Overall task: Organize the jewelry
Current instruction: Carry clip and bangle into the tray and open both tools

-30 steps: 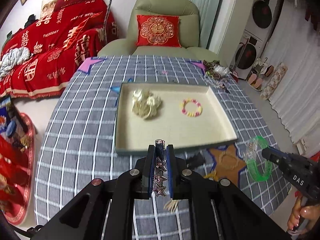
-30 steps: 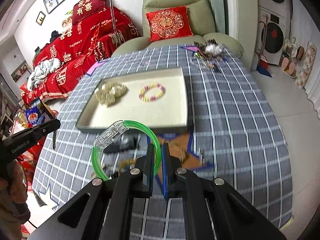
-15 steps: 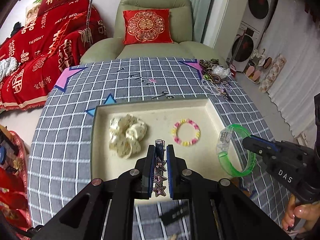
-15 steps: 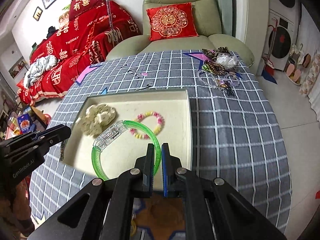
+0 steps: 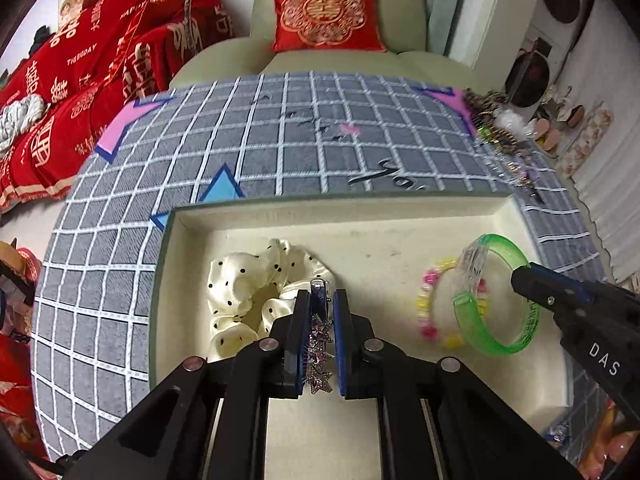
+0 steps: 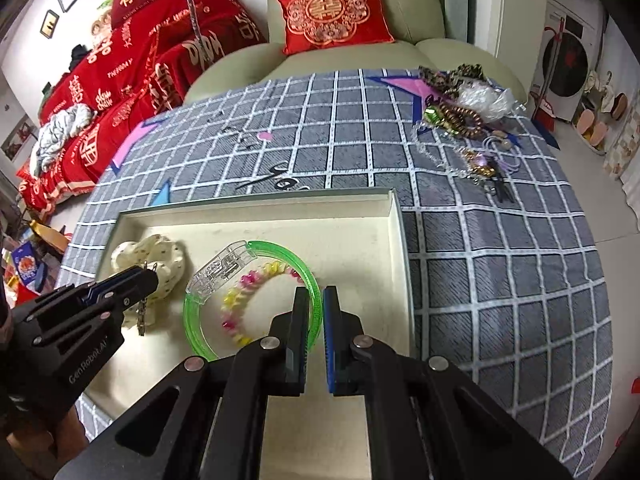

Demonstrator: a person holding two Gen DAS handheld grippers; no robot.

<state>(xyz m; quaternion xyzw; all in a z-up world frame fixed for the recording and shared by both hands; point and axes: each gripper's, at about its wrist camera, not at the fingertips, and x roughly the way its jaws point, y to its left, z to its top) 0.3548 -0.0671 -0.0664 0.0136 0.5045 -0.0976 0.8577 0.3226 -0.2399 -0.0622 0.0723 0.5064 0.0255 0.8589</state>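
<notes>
A cream tray (image 5: 360, 216) (image 6: 260, 220) sits on the checked tablecloth. In it lie a cream dotted scrunchie (image 5: 248, 280) (image 6: 160, 256) and a pink and yellow bead bracelet (image 5: 426, 312) (image 6: 248, 284). My left gripper (image 5: 322, 300) (image 6: 150, 276) is shut on a star hair clip (image 5: 318, 344) and hovers over the scrunchie. My right gripper (image 6: 316, 296) (image 5: 520, 272) is shut on a green bangle (image 6: 280, 252) (image 5: 500, 296) with a clear clasp, held over the bead bracelet inside the tray.
A pile of mixed jewelry (image 6: 468, 120) (image 5: 500, 132) lies at the table's far right. Small dark hairpins (image 6: 276, 180) lie on the cloth behind the tray. A green armchair (image 6: 360, 20) and a red sofa (image 6: 140, 60) stand beyond the table.
Both grippers have moved forward over the tray and lower, carrying the hair clip and the green bangle. The bangle now hangs over the bead bracelet.
</notes>
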